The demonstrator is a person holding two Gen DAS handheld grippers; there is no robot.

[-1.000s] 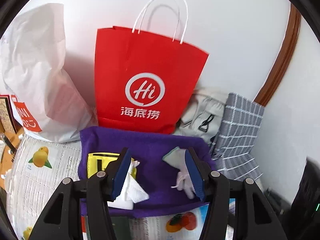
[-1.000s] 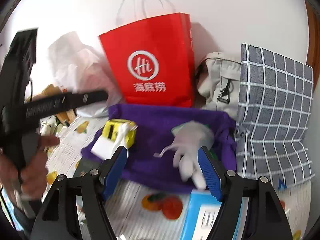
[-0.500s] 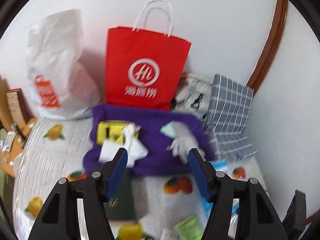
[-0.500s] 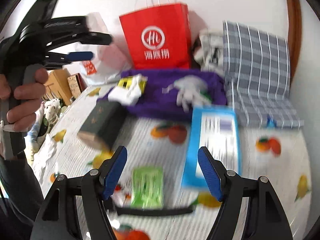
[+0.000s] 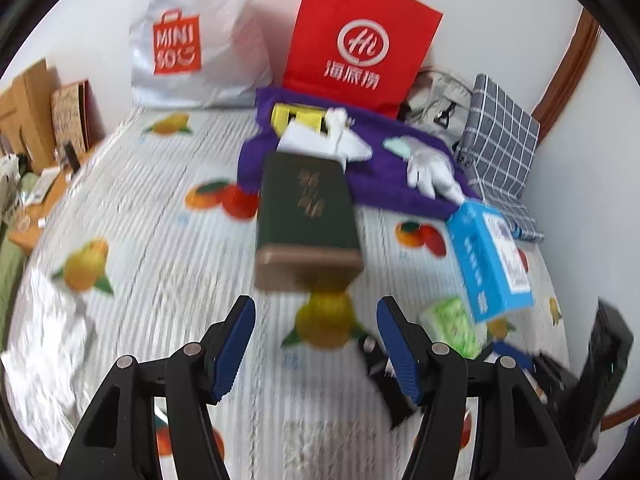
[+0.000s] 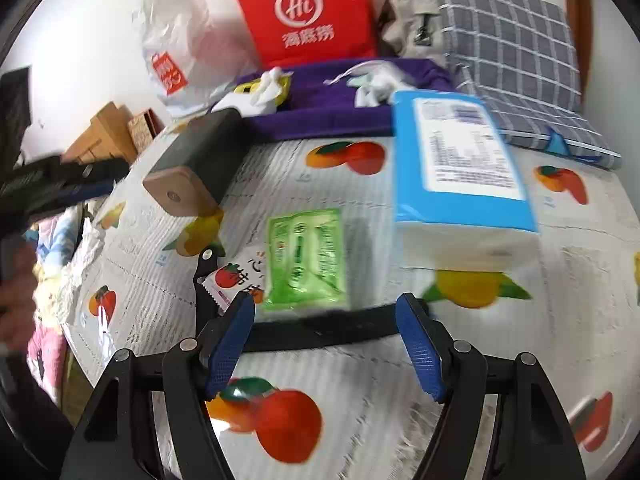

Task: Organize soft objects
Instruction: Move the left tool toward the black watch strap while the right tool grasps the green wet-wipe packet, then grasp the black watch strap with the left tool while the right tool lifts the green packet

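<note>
A purple cloth (image 5: 384, 168) lies at the far edge of the fruit-print sheet, with a white glove (image 5: 434, 172), a white cloth (image 5: 344, 144) and a yellow pack (image 5: 298, 118) on it. It also shows in the right wrist view (image 6: 332, 114). A blue tissue pack (image 6: 460, 168) and a green wipes pack (image 6: 306, 258) lie nearer. My left gripper (image 5: 314, 344) is open and empty, well back from the cloth. My right gripper (image 6: 326, 340) is open and empty above a black strap (image 6: 320, 330).
A dark green box (image 5: 306, 212) lies mid-sheet. A red paper bag (image 5: 356, 40), a white Miniso bag (image 5: 192, 40), a grey pouch (image 5: 436, 100) and a checked cushion (image 6: 516, 60) stand along the wall. Black pliers (image 6: 204, 284) lie beside a snack packet (image 6: 236, 276).
Both grippers have pulled back from the purple cloth toward the near side. The box, the tissue pack and the wipes have come into view. Both grippers stay open.
</note>
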